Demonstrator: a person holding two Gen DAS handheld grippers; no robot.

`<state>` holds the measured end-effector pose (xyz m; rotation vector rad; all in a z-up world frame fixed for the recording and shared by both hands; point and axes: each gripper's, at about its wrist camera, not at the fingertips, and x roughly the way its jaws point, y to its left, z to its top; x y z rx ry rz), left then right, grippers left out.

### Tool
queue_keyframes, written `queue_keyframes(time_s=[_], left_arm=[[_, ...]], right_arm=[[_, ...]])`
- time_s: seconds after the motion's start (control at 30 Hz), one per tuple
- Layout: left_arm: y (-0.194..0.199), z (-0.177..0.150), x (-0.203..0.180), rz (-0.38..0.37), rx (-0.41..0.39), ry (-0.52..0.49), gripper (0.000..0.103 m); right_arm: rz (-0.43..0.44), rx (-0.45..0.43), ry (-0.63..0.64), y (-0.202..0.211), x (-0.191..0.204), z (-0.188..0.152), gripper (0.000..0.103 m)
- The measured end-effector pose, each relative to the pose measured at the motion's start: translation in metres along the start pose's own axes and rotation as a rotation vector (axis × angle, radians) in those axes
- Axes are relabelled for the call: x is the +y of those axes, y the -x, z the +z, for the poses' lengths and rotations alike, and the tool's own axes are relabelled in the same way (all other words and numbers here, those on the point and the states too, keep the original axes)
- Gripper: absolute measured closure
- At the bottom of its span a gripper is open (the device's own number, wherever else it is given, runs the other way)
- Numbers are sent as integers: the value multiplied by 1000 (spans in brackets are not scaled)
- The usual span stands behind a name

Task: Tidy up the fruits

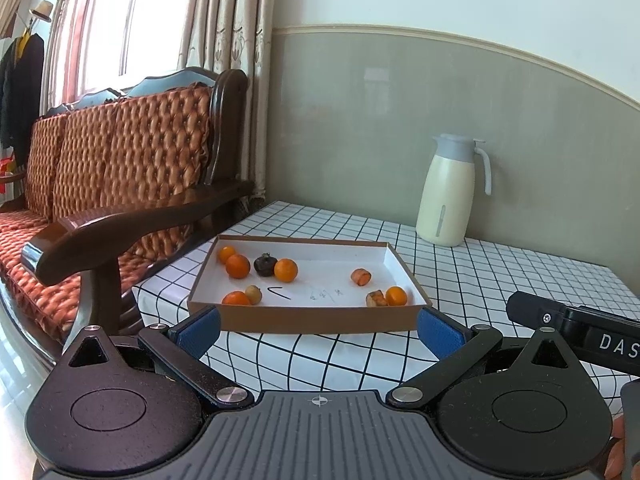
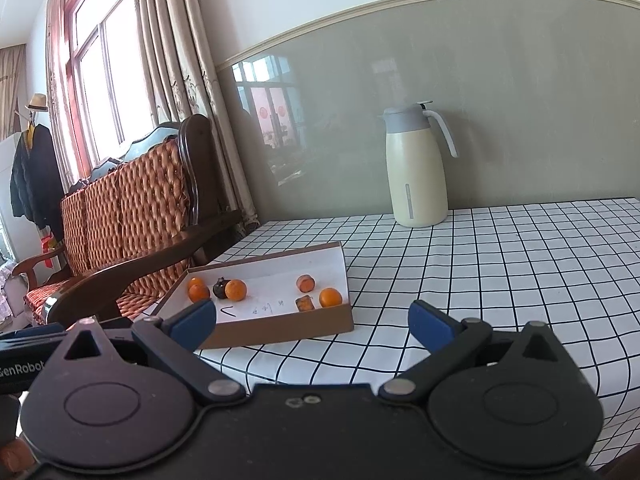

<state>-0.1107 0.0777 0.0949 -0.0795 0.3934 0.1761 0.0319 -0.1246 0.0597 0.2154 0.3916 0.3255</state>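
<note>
Left wrist view, left to right: wooden sofa (image 1: 132, 184) with orange quilted cushions fills the left half; checked tablecloth (image 1: 480, 280) covers the table on the right. Shallow cardboard tray (image 1: 304, 320) sits centre frame near the table's front edge. Inside it, left cluster: small orange (image 1: 226, 254), orange (image 1: 238, 266), dark fruit, maybe a mangosteen (image 1: 265, 265), touching another orange (image 1: 286, 270). Lower left of tray: orange (image 1: 236, 299) touching a small tan fruit (image 1: 253, 294). Right side of tray: cut fruit piece (image 1: 361, 277); below it a second cut piece (image 1: 376, 299) touching an orange (image 1: 396, 296). Pen marks on the tray floor, unreadable. Cream thermos jug (image 1: 444, 196) with grey lid stands upper right, against the wall, well apart from the tray. Left gripper (image 1: 318, 330) fingers spread wide, holding nothing, blue pads (image 1: 199, 331) just short of the tray's near wall. Right gripper's black body pokes in at the right edge.

Right wrist view: same tray (image 2: 280, 330) is centre-left, jug (image 2: 418, 168) upper centre. Right gripper (image 2: 312, 320) also spread wide and empty, left pad (image 2: 194, 324) overlapping the tray's near corner in frame, right pad over bare tablecloth (image 2: 500, 264). Contact with the tray can't be judged.
</note>
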Motion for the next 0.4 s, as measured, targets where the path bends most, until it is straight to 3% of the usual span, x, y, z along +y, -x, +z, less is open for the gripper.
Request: queue_keyframes(time_s=[0.4], left_arm=[[-3, -5, -1, -34, -40, 2, 0]], right_arm=[[1, 11, 4, -7, 3, 0, 6]])
